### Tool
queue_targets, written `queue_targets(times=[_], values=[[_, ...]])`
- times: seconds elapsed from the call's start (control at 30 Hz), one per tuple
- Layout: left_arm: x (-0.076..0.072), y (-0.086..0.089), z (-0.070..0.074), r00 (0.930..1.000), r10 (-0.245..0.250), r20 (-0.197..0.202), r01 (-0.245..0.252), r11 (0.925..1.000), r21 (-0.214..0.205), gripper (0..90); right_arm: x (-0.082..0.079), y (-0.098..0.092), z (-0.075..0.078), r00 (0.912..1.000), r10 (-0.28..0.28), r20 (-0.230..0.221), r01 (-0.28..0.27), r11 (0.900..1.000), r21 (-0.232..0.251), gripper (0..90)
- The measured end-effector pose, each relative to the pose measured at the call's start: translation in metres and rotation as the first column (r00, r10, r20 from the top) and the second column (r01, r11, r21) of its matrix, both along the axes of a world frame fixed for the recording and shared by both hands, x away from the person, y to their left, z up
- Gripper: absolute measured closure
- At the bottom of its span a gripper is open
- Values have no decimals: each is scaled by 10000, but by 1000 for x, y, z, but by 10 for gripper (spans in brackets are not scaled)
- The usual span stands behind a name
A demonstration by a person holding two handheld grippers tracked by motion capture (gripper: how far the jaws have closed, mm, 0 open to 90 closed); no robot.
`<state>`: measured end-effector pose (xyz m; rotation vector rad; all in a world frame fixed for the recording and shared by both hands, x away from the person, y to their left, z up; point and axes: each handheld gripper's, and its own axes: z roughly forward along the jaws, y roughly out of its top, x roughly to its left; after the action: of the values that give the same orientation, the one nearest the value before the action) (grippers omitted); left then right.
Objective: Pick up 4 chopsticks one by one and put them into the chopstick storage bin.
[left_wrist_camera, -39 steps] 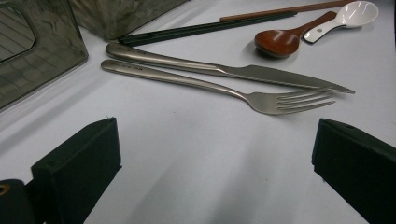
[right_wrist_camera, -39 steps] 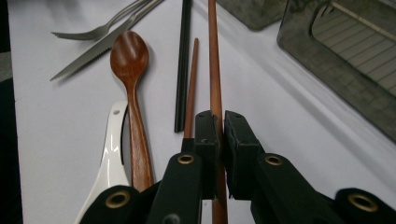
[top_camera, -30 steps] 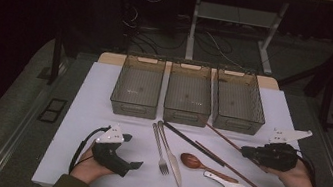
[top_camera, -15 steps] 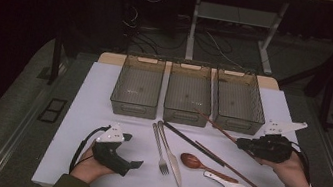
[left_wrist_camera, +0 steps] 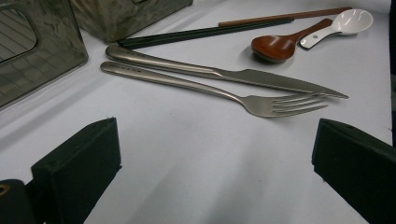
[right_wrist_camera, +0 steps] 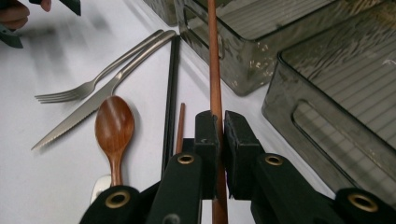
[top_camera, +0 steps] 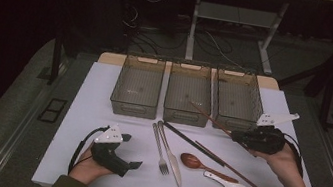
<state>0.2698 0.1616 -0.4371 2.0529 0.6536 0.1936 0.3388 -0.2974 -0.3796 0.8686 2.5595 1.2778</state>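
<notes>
The right gripper (right_wrist_camera: 218, 130) pinched 1 brown chopstick (right_wrist_camera: 215, 60), lifted toward the 3 empty bins (top_camera: 186, 108). The left gripper (top_camera: 132, 151) rested, jaws spread. Fork (top_camera: 161, 149), knife (top_camera: 171, 152), both spoons (top_camera: 203, 165) remained unsorted on the table.

Three bins (top_camera: 189, 93) in a row at the desk's (top_camera: 95, 112) far edge. Before them, left to right: fork (top_camera: 160, 149), knife (top_camera: 171, 155), two spoons (top_camera: 208, 167). Right tongs (top_camera: 235, 133) clamp a chopstick (top_camera: 206, 116) before the right bin; left tongs (top_camera: 131, 151) near left.

Three bins (top_camera: 188, 95), four chopsticks (top_camera: 211, 120), two spoons (top_camera: 192, 161)
</notes>
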Motion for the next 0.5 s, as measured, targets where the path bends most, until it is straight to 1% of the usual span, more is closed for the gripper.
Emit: queue_targets(times=[0.17, 0.2, 0.27, 0.33, 0.37, 0.5], values=[[-2, 1, 1, 10000, 85, -22, -86, 9999, -79, 0, 5, 9, 4, 10000, -15, -85, 15, 10000, 52, 842], [-1, 1, 2, 10000, 81, -8, -81, 10000, -40, 1, 6, 11, 5, 9999, -28, -106, 28, 10000, 49, 842], [0, 0, 2, 9999, 128, -6, -128, 9998, -179, 1, 9, 16, 6, 9999, 4, -132, -4, 10000, 41, 842], [1, -1, 1, 10000, 85, -26, -85, 9998, -168, 1, 11, 20, 7, 9999, 6, -130, -6, 10000, 45, 842], [1, -1, 1, 10000, 14, -34, -14, 10000, -96, 1, 12, 23, 8, 9999, 12, -139, -11, 10000, 68, 842], [3, -3, 2, 10000, 32, -31, -33, 9999, -162, 1, 19, 34, 11, 9999, 89, -84, -88, 9999, 111, 842]])
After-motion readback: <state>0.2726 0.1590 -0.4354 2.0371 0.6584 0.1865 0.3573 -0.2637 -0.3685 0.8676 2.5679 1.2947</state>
